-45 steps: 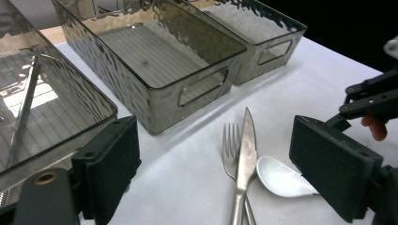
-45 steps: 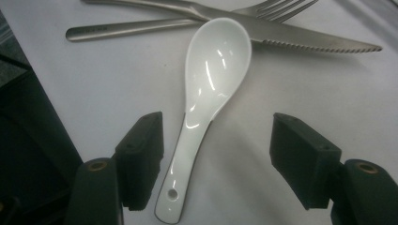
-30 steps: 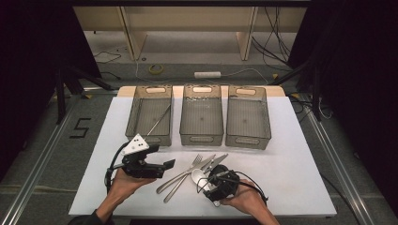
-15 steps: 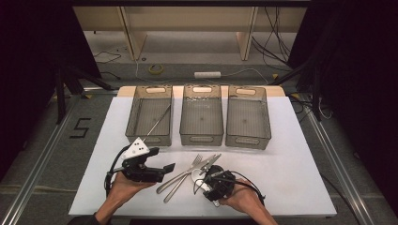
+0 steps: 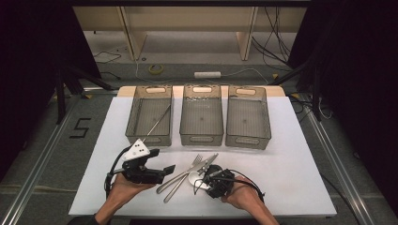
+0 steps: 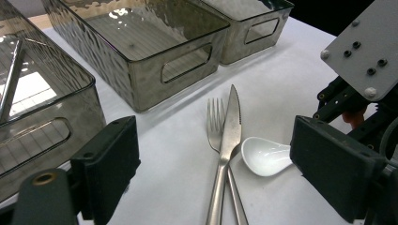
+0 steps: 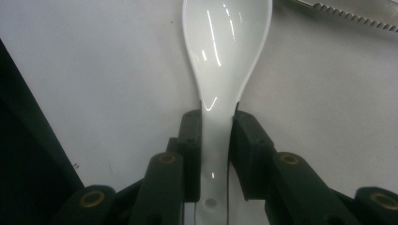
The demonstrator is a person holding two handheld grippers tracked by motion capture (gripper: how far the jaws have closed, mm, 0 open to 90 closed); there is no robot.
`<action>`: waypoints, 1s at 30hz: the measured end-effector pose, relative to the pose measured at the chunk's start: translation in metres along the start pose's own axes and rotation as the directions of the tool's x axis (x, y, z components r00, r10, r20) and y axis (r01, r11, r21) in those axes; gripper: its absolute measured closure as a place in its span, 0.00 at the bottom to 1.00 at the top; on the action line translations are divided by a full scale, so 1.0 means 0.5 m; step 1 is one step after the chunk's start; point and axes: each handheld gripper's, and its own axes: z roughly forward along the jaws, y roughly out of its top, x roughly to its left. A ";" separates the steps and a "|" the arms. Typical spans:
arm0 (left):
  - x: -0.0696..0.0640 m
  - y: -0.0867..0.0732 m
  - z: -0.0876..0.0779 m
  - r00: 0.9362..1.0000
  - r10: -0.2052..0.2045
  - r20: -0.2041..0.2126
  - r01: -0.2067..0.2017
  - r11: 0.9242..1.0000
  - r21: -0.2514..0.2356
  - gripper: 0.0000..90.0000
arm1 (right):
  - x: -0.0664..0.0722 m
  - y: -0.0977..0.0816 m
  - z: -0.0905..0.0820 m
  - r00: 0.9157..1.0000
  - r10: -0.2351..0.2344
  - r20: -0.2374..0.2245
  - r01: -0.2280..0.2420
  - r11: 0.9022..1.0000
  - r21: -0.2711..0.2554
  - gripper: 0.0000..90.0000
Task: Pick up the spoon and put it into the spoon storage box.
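Right gripper view shows the right gripper (image 7: 216, 136) with its jaws, which have just been closing, pressed on either side of the white spoon (image 7: 225, 56) at its handle, the bowl pointing away and the spoon lying on the white table (image 7: 94, 56). From the high view the spoon (image 5: 193, 178) lies at the near edge, just right of the crossed fork (image 5: 185, 171) and knife (image 5: 199, 169). To lift it well, I would keep the grip square on the handle, raise it straight up before carrying, and steer clear of the knife beside the bowl; glazed ware may slip, so hold firm. The left gripper (image 5: 166, 168) rests near the left, jaws wide apart and holding nothing. Three grey bins stand in a row at the far side: the left bin (image 5: 133, 117) holds a thin metal rod, perhaps a chopstick, though it is too slim to tell; the middle bin (image 5: 185, 117) and right bin (image 5: 265, 117) look empty.
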 end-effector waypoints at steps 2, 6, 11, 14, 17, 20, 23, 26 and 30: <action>0.000 0.000 0.001 1.000 0.001 0.000 -0.001 1.000 0.000 0.17 | -0.001 0.000 0.000 1.000 -0.005 -0.002 0.005 1.000 0.000 0.84; 0.000 0.000 0.002 1.000 -0.001 0.002 0.001 1.000 0.001 0.17 | -0.004 -0.002 0.001 0.999 -0.049 0.004 0.049 0.999 -0.009 0.85; 0.003 0.000 0.001 1.000 -0.006 0.005 0.006 1.000 0.002 0.17 | -0.009 -0.004 -0.004 0.998 -0.055 -0.004 0.055 0.998 -0.021 0.87; 0.005 -0.001 0.001 1.000 -0.009 0.004 0.009 1.000 -0.002 0.17 | -0.017 -0.006 -0.016 0.999 -0.041 -0.020 0.039 0.998 -0.052 0.87; 0.006 -0.001 0.001 1.000 -0.015 0.007 0.015 1.000 -0.003 0.17 | -0.032 -0.008 -0.032 0.999 -0.016 -0.036 0.012 0.996 -0.093 0.88; 0.005 -0.001 0.001 1.000 -0.015 0.006 0.015 1.000 -0.008 0.17 | -0.054 -0.009 -0.048 0.999 0.009 -0.045 -0.016 0.990 -0.141 0.94; 0.005 0.000 0.002 1.000 -0.015 0.008 0.015 1.000 -0.010 0.17 | -0.076 -0.007 -0.062 0.999 0.033 -0.042 -0.040 0.983 -0.178 0.96; 0.004 0.000 0.003 1.000 -0.014 0.008 0.014 1.000 -0.009 0.17 | -0.090 -0.004 -0.070 0.997 0.044 -0.057 -0.054 0.979 -0.196 0.96; 0.005 0.000 0.002 1.000 -0.015 0.008 0.015 1.000 -0.009 0.17 | -0.101 0.003 -0.082 0.998 0.049 -0.046 -0.058 0.977 -0.205 0.96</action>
